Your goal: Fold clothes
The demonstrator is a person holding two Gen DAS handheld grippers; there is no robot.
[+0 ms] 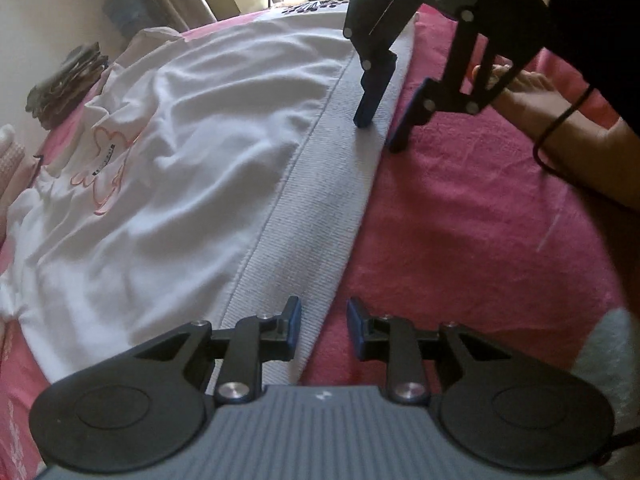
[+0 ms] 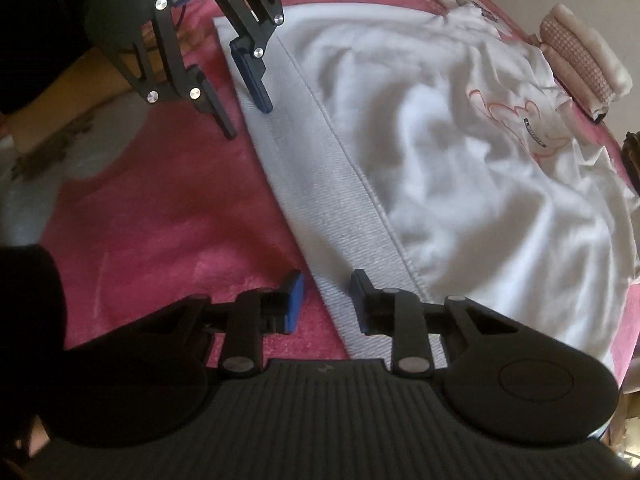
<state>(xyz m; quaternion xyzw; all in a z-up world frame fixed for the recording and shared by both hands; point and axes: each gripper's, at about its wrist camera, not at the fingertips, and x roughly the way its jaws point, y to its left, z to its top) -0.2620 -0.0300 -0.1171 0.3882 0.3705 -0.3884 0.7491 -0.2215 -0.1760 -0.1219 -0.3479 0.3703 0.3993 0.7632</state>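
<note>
Left tongs (image 1: 320, 328), right tongs (image 2: 326, 300) — both open, empty, straddling white shirt (image 1: 180, 152) hem edge.

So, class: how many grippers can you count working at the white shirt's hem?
2: the left gripper, jaws open across the ribbed hem, and the right gripper, jaws open over the same hem further along.

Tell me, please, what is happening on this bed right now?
A person is starting to fold a white sweatshirt spread on a pink bedspread. The left gripper and the right gripper are both open, each straddling the edge of the ribbed hem at opposite ends. Neither has closed on the fabric yet, and the garment lies flat, wrinkled and unfolded.
</note>
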